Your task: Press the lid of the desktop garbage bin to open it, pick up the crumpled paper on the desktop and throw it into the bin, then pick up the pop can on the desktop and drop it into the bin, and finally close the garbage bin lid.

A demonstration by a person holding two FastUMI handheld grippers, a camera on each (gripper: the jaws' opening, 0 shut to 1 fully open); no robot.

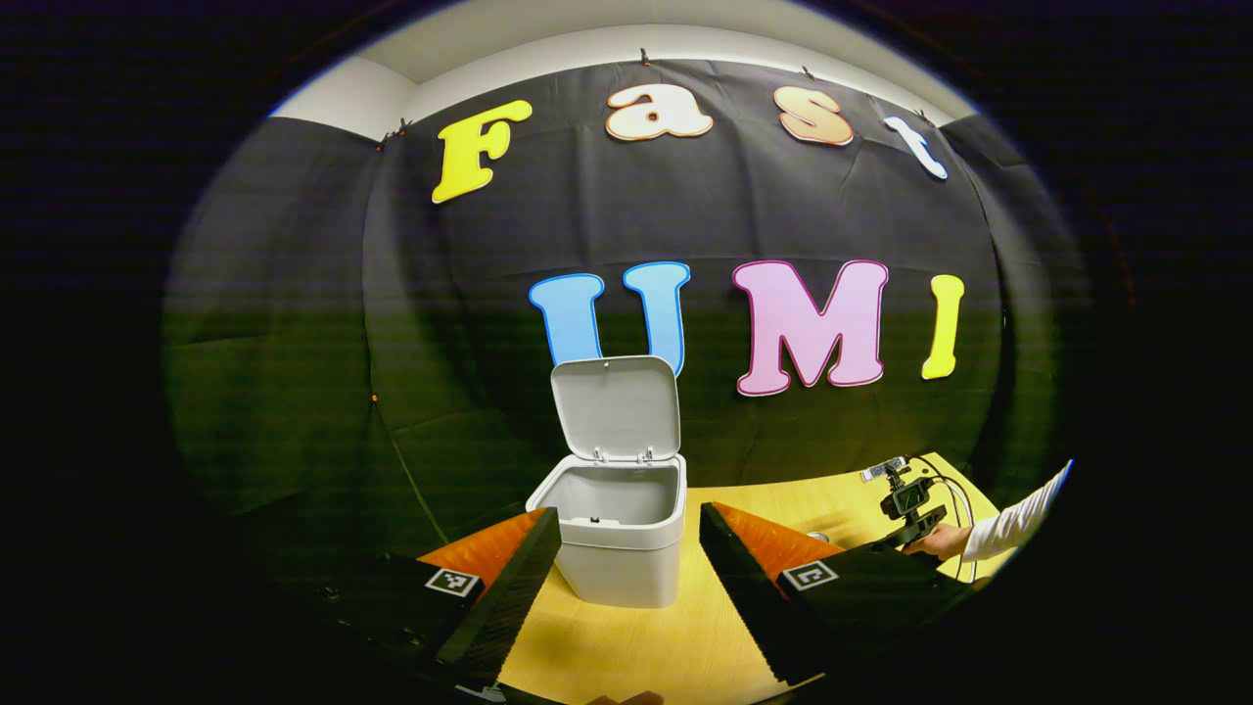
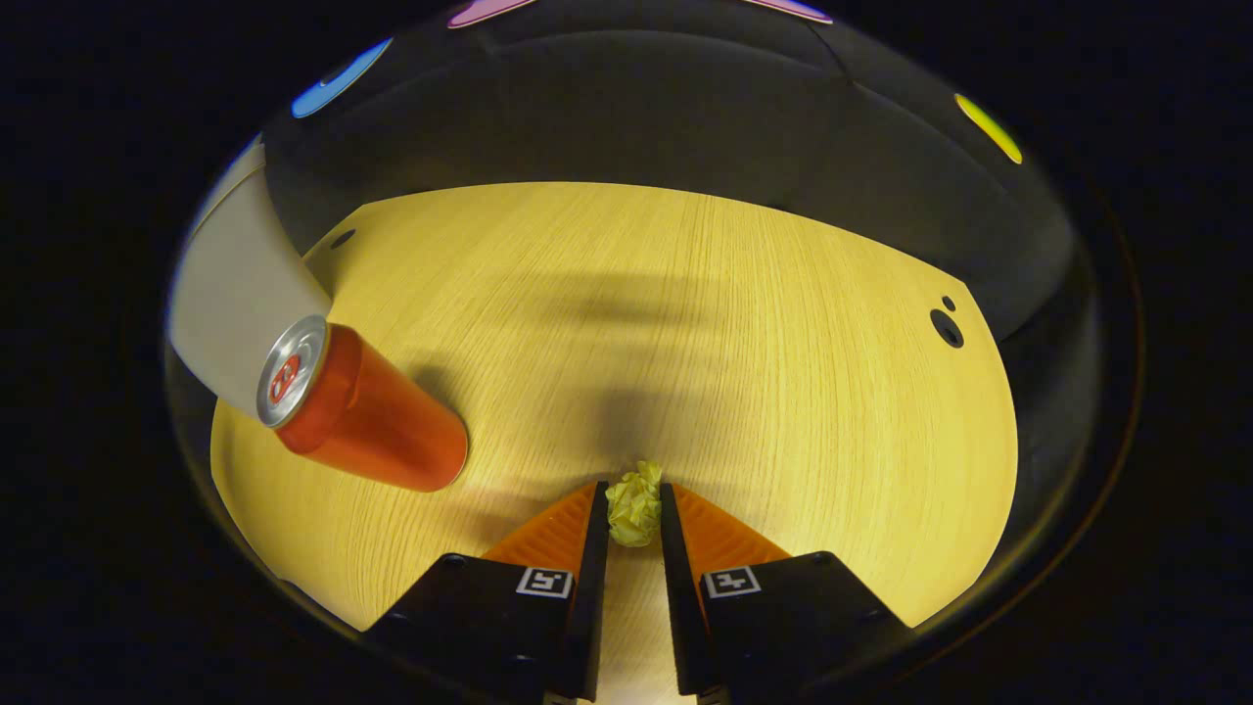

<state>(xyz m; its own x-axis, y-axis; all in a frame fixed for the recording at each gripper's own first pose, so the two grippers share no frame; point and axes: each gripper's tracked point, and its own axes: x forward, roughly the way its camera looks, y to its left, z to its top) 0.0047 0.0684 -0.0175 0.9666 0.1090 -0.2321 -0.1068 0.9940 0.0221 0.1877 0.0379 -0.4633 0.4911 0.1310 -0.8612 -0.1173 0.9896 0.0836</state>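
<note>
The white garbage bin (image 1: 617, 548) stands on the wooden table (image 1: 675, 646) with its lid (image 1: 615, 406) swung up and open. My left gripper (image 1: 628, 517) hangs open in front of the bin, holding nothing. In the right gripper view, my right gripper (image 2: 633, 494) is shut on the crumpled yellowish paper (image 2: 634, 509), low over the table (image 2: 705, 323). A red pop can (image 2: 377, 421) with a silver top stands upright to the left of that gripper, beside the bin's wall (image 2: 230, 304). In the left gripper view the right gripper (image 1: 910, 509) shows farther off at the right.
A hand with a white sleeve (image 1: 1008, 524) holds the far gripper, with cables trailing behind it. Two dark holes (image 2: 947, 328) sit in the tabletop near its right edge. The black cloth wall closes off the back of the table.
</note>
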